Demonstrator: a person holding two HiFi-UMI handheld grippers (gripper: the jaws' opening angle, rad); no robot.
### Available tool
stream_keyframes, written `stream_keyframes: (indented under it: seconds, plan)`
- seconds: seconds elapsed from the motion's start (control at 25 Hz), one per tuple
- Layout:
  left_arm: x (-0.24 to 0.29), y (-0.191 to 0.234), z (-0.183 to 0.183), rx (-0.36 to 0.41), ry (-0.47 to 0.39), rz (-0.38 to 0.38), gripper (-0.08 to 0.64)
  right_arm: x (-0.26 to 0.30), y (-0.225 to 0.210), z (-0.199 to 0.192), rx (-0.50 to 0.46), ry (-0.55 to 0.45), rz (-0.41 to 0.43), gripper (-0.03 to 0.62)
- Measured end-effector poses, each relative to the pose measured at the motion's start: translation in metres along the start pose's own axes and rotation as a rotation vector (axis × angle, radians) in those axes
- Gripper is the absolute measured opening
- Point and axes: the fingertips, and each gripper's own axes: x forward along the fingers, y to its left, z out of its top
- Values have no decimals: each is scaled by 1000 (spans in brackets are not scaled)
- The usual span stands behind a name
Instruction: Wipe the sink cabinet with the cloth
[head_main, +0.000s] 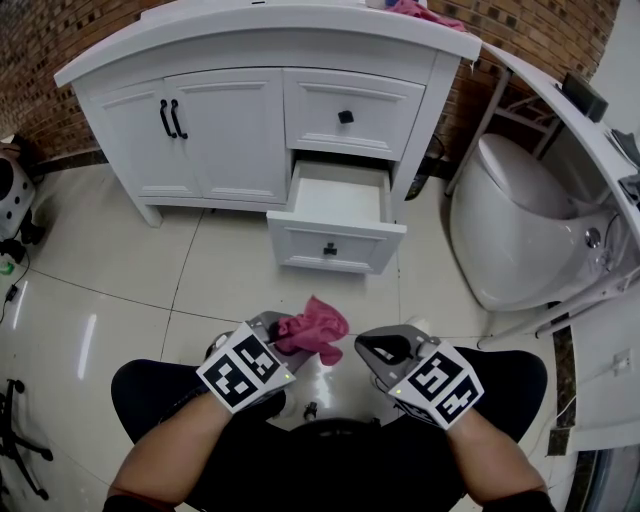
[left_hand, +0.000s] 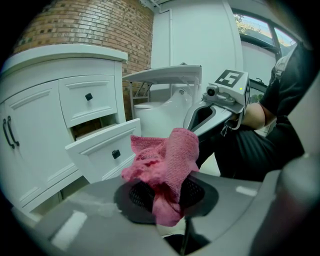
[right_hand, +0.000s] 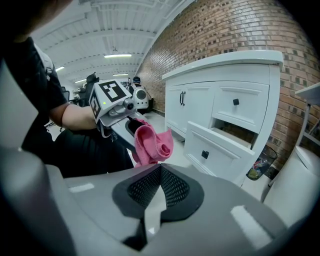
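Left hand-held gripper (left_hand: 161, 197) tight around pink cloth (left_hand: 167, 155)

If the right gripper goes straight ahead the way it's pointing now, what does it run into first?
Probably the pink cloth, pinched in the left gripper, just ahead of the tips of the right gripper. The open drawer sits further right, off that line; depth is hard to judge.

The glossy tiled floor (head_main: 120, 270) carries the white sink cabinet (head_main: 230, 130), lower drawer (head_main: 335, 245) open, and a toilet (head_main: 520, 230) beside it.
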Motion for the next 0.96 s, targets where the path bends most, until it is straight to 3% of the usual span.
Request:
stream_keyframes:
  seconds: [0.96]
  plan:
    - [-2,4,0,-5,-7,16,98,0,-2,0,-4,1,-14,6]
